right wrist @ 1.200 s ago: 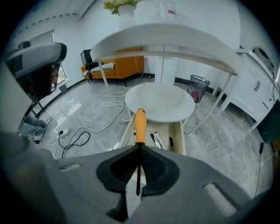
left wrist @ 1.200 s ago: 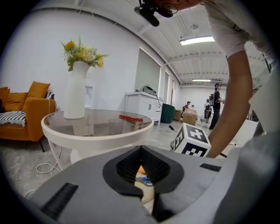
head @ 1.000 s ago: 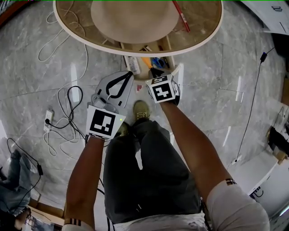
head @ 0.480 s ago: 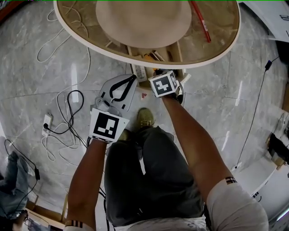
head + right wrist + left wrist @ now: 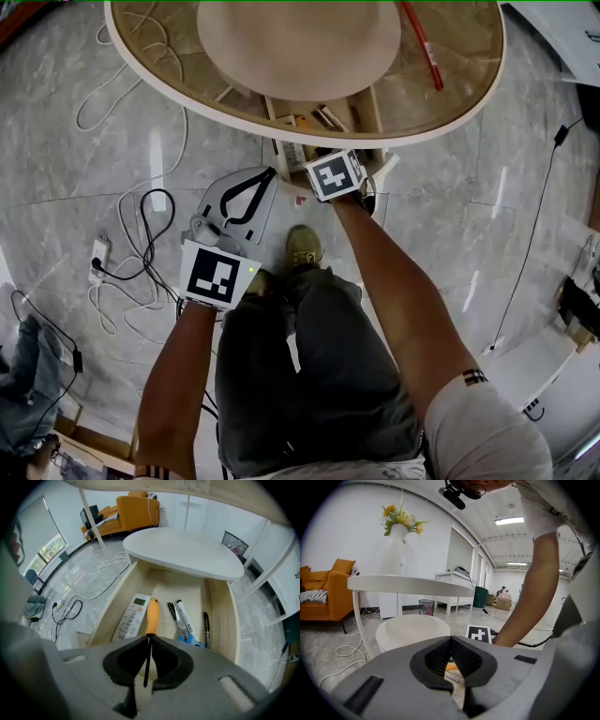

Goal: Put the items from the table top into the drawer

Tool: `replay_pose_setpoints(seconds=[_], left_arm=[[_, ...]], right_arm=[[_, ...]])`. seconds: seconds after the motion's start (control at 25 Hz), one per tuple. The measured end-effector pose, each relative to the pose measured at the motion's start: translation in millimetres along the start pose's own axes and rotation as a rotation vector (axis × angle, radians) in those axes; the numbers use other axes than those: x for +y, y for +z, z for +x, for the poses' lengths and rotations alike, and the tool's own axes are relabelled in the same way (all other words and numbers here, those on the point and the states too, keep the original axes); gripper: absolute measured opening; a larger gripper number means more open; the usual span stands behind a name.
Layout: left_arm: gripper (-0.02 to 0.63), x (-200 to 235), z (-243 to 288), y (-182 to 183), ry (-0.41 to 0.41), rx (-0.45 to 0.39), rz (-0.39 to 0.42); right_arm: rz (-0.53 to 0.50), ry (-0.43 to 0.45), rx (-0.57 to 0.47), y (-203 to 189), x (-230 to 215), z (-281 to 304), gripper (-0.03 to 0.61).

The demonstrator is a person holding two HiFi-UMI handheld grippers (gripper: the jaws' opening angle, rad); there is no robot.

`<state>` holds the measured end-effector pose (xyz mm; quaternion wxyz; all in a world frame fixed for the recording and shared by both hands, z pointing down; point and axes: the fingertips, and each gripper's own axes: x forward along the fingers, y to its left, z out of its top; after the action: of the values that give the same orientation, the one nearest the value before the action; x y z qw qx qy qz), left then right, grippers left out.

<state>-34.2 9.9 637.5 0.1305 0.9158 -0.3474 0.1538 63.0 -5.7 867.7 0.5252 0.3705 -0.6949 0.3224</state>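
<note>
Below the round table (image 5: 469,84) the wooden drawer (image 5: 220,616) stands pulled out. My right gripper (image 5: 149,638) points steeply down into it, its pads against the thin shaft of an orange-handled screwdriver (image 5: 152,616); the jaws have just been opening slightly with the shaft still between them. The handle lies beside a white remote (image 5: 132,617). Scissors (image 5: 190,639), a marker (image 5: 183,616) and a black pen (image 5: 206,629) lie in the drawer too. A red pen (image 5: 422,45) lies on the table top. My left gripper (image 5: 451,640) is shut with nothing in it, left of the drawer.
White and black cables and a power strip (image 5: 98,246) lie on the marble floor at the left. The person's shoe (image 5: 303,248) is just before the drawer. A vase of flowers (image 5: 396,541) stands on the table, and an orange sofa (image 5: 328,592) is beyond it.
My right gripper has sunk toward the drawer with the screwdriver, and its marker cube looks smaller. The left gripper has dropped a little beside it.
</note>
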Motion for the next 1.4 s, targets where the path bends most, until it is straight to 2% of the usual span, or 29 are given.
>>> replay_pose_setpoints(seconds=[0.2,0.48,0.76,0.88,1.4], left_arm=[[0.0,-3.9,-0.7,3.2,-0.005,0.014,-0.009],[0.0,-12.4,-10.1,26.3,0.001,0.025,-0.023],[0.0,-30.1,-29.7,69.5,0.004,0.031,-0.048],[0.0,-36.4,-39.8,90.7,0.008,0.03,-0.049],[0.0,-61.3,-58.6,177.1,0.018,-0.003,-0.037]], right_arm=[[0.005,0.011,-0.044,2.5,0.8,-8.8,0.061],[-0.019,0.02,-0.166,12.9,8.7,-60.2,0.051],[-0.003,0.027,-0.285,17.9,18.8,-141.1,0.035],[-0.011,0.027,-0.362,27.0,24.9,-184.9,0.002],[0.035,0.023,-0.709,68.6,33.6,-361.2,0.002]])
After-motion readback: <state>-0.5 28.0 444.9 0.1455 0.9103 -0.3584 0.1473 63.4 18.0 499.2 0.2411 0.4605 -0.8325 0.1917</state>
